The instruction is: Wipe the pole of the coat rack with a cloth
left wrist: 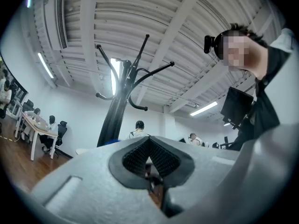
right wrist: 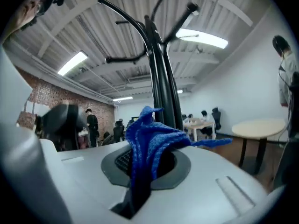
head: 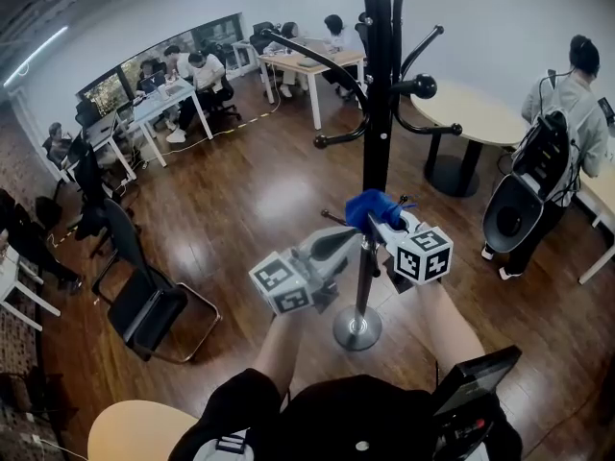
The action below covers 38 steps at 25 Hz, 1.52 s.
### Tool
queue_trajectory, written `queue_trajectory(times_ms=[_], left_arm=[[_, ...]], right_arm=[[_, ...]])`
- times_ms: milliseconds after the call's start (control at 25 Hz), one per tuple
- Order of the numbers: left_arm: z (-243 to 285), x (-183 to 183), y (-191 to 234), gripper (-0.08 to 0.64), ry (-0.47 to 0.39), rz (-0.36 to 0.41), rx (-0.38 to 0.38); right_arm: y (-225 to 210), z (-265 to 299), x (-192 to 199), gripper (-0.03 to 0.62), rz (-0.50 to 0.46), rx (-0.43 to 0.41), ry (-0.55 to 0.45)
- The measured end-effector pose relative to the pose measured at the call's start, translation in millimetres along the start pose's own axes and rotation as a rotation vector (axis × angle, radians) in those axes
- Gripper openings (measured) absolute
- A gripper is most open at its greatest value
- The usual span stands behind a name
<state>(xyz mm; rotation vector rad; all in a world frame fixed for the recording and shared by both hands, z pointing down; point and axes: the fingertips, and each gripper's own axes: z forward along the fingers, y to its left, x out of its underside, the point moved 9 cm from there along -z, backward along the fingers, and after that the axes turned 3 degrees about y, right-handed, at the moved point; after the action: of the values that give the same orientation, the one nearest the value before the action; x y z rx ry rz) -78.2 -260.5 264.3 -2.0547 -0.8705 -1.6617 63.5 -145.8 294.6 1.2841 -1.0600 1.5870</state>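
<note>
Coat rack: a tall black metal coat rack with curved hooks stood on the dark wooden floor, and its pole (head: 377, 113) ran down to a chrome lower length and a round metal base (head: 357, 330).
Cloth: a bunched blue microfibre cloth (right wrist: 149, 139) sat at the pole where black met chrome. Whether it actually pressed on the pole could not be told.
Right hand-held gripper (head: 380, 221): its jaws pinched the cloth, with loose folds standing proud of the tips.
Left hand-held gripper (head: 344, 245): its jaws were pressed together on nothing, just beside the pole and not steadying it.
Step in hand: probably the start of a stroke along the lower pole.
Doing it well: the folds, not the jaw tips, should meet the pole. Long strokes with steady sideways pressure would suit, working round it.
Risk: a hard push might rock the rack on its small base.
</note>
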Motion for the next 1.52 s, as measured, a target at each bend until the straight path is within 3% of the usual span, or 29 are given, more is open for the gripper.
queue_trajectory(times_ms=[80, 160, 240, 400, 480, 560, 640, 720, 880, 1080, 1320, 1520], left_arm=[[-1.8, 0.0, 0.6, 0.002, 0.008, -0.002, 0.001], [-5.1, -1.0, -1.7, 0.002, 0.013, -0.006, -0.002], [-7.8, -1.2, -5.0, 0.002, 0.019, -0.009, -0.005], [-8.6, 0.0, -2.0, 0.002, 0.017, -0.010, -0.021], [-7.2, 1.1, 0.4, 0.002, 0.014, -0.013, -0.020], [-7.9, 3.3, 3.2, 0.002, 0.017, -0.013, -0.018], [-8.8, 5.8, 5.9, 0.002, 0.025, -0.009, -0.019], [-7.4, 8.5, 9.0, 0.002, 0.029, -0.007, -0.026], [-4.0, 8.3, 11.7, 0.002, 0.031, -0.004, -0.025], [3.2, 4.5, 11.8, 0.002, 0.025, 0.010, -0.018], [-1.6, -5.9, 5.7, 0.002, 0.000, 0.022, -0.022], [-6.4, -5.1, 6.4, 0.002, -0.019, 0.026, -0.031]], right_arm=[[-5.0, 4.1, 52.0, 0.029, 0.086, -0.006, 0.129], [-3.5, -5.5, 84.0, 0.031, 0.166, -0.011, 0.164], [6.7, -25.6, 88.1, 0.031, 0.241, -0.059, 0.150], [27.3, -44.8, 74.4, 0.031, 0.317, -0.258, 0.170], [16.8, -38.4, 77.3, 0.031, 0.297, -0.212, 0.166], [-4.0, -24.8, 84.2, 0.031, 0.276, -0.074, 0.136], [-22.1, -17.6, 72.1, 0.031, 0.310, -0.009, 0.027], [-30.3, -20.7, 31.7, 0.031, 0.321, -0.037, -0.136], [-13.6, -29.3, -88.2, 0.031, 0.153, -0.104, -0.374], [49.2, -69.4, -217.1, 0.031, -0.124, -0.152, -0.622], [127.5, -142.2, -240.9, 0.031, -0.308, -0.318, -0.830], [124.7, -142.3, -245.8, 0.031, -0.385, -0.284, -0.848]])
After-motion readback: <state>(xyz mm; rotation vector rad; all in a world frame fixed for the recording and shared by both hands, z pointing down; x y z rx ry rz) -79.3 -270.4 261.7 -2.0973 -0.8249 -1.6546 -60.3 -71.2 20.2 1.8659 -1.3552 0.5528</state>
